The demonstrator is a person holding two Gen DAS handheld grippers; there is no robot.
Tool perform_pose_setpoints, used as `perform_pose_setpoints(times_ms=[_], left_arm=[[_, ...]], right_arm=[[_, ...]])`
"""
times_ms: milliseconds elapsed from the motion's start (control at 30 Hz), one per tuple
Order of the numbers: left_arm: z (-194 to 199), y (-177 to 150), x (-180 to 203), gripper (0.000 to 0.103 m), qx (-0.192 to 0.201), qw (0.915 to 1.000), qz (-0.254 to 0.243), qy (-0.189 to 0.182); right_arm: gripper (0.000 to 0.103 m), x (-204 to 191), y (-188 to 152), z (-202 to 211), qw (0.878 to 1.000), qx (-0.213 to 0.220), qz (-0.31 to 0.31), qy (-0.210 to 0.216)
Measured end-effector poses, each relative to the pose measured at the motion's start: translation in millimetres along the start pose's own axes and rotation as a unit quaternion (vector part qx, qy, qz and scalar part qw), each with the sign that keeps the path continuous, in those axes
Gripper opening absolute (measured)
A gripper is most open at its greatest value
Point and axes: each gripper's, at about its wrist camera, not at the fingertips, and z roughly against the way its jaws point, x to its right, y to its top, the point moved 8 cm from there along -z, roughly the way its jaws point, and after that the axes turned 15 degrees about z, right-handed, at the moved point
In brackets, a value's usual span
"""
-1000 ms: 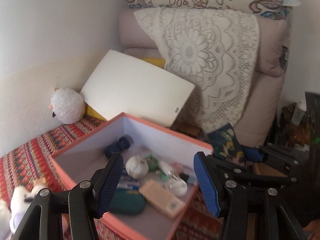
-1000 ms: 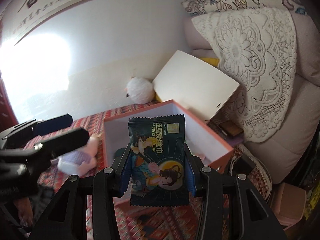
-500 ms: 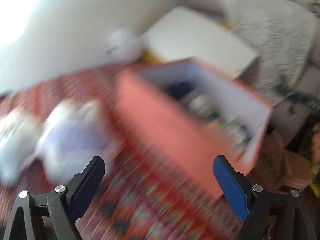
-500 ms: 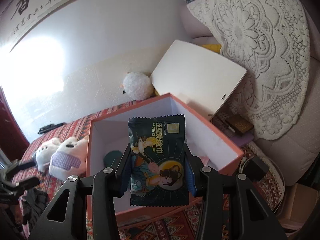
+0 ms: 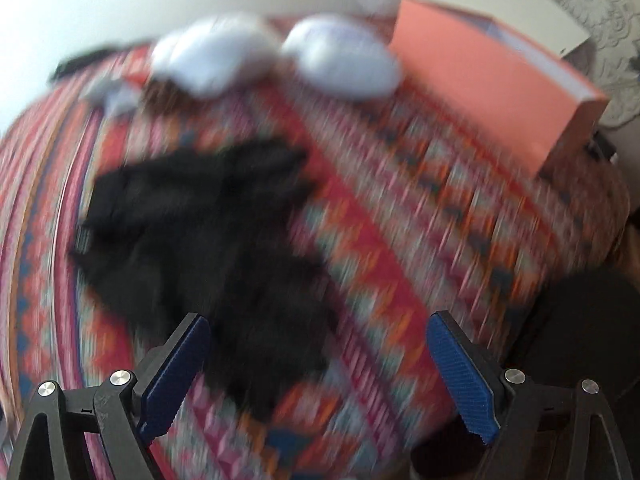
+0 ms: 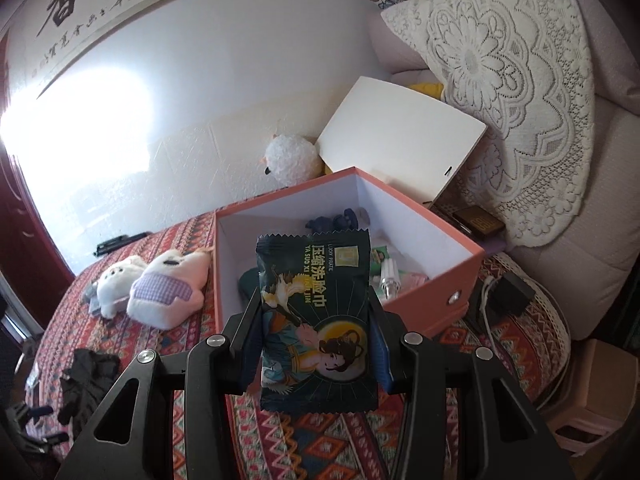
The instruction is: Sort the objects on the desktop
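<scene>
The right gripper [image 6: 316, 344] has its jaws clamped on a dark green wet-wipe packet [image 6: 316, 320], held upright in front of the open pink box [image 6: 436, 288], which already contains small items. The left gripper [image 5: 320, 368], jaws wide apart and empty, hangs over a black cloth [image 5: 208, 240] on the patterned surface [image 5: 420, 240]; that view is blurred. Two plush toys [image 6: 160, 288] lie beside the box

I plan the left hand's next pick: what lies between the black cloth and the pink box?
Only bare patterned tablecloth lies between the black cloth and the pink box; the plush toys sit further back. The right wrist view shows it clearly.
</scene>
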Motion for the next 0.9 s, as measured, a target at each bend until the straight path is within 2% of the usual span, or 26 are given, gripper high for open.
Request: perform_pose_setpoints(times_ms=[67,133,233,333,400,467,567,600,833,900], left_arm=[[-3.8,-27.1,-23.1,0.092,-0.031,0.9992,0.024,0.004],[-7.7,-52.1,-38.4,0.092,-0.065,0.9975,0.023,0.015],[-14.1,-93.0,-55.5,0.092,-0.117,0.9923,-0.007,0.041],[-20.9,-136.5,-67.0,0.092,-0.173,0.9813,-0.06,0.059],[-28.1,-174.5,-75.6,0.092,-0.235,0.9657,-0.097,0.053],[-36.0,-215.0,-85.3,0.092,-0.296,0.9442,-0.136,0.045],[-49.1,-259.3,-110.4,0.092,-0.353,0.9123,-0.179,0.106],[-54.5,-269.7,-115.8,0.092,-0.362,0.9066,-0.182,0.116],[-103.3,-312.5,-126.5,0.092,-0.365,0.9181,-0.126,0.09],[-128.3,-324.6,-135.6,0.092,-0.38,0.9178,-0.083,0.08]], right_arm=[[0.047,-7.6,-3.7,7.6,1.0,-0.005,0.006,0.002],[0.047,-13.9,-5.3,13.3,1.0,-0.007,0.012,0.004],[0.047,-25.8,-4.4,23.3,1.0,-0.001,0.019,0.008],[0.047,-39.6,-3.1,33.6,0.999,0.012,0.021,0.022],[0.047,-50.3,-4.4,39.5,0.999,0.019,0.023,0.036],[0.047,-62.7,-7.2,43.5,0.998,0.022,0.028,0.053],[0.047,-82.7,-11.3,49.3,0.996,0.026,0.038,0.079],[0.047,-89.7,-12.6,51.0,0.995,0.027,0.042,0.088],[0.047,-133.0,-27.9,53.5,0.988,0.022,0.069,0.133],[0.047,-141.3,-30.6,51.8,0.987,0.019,0.066,0.142]])
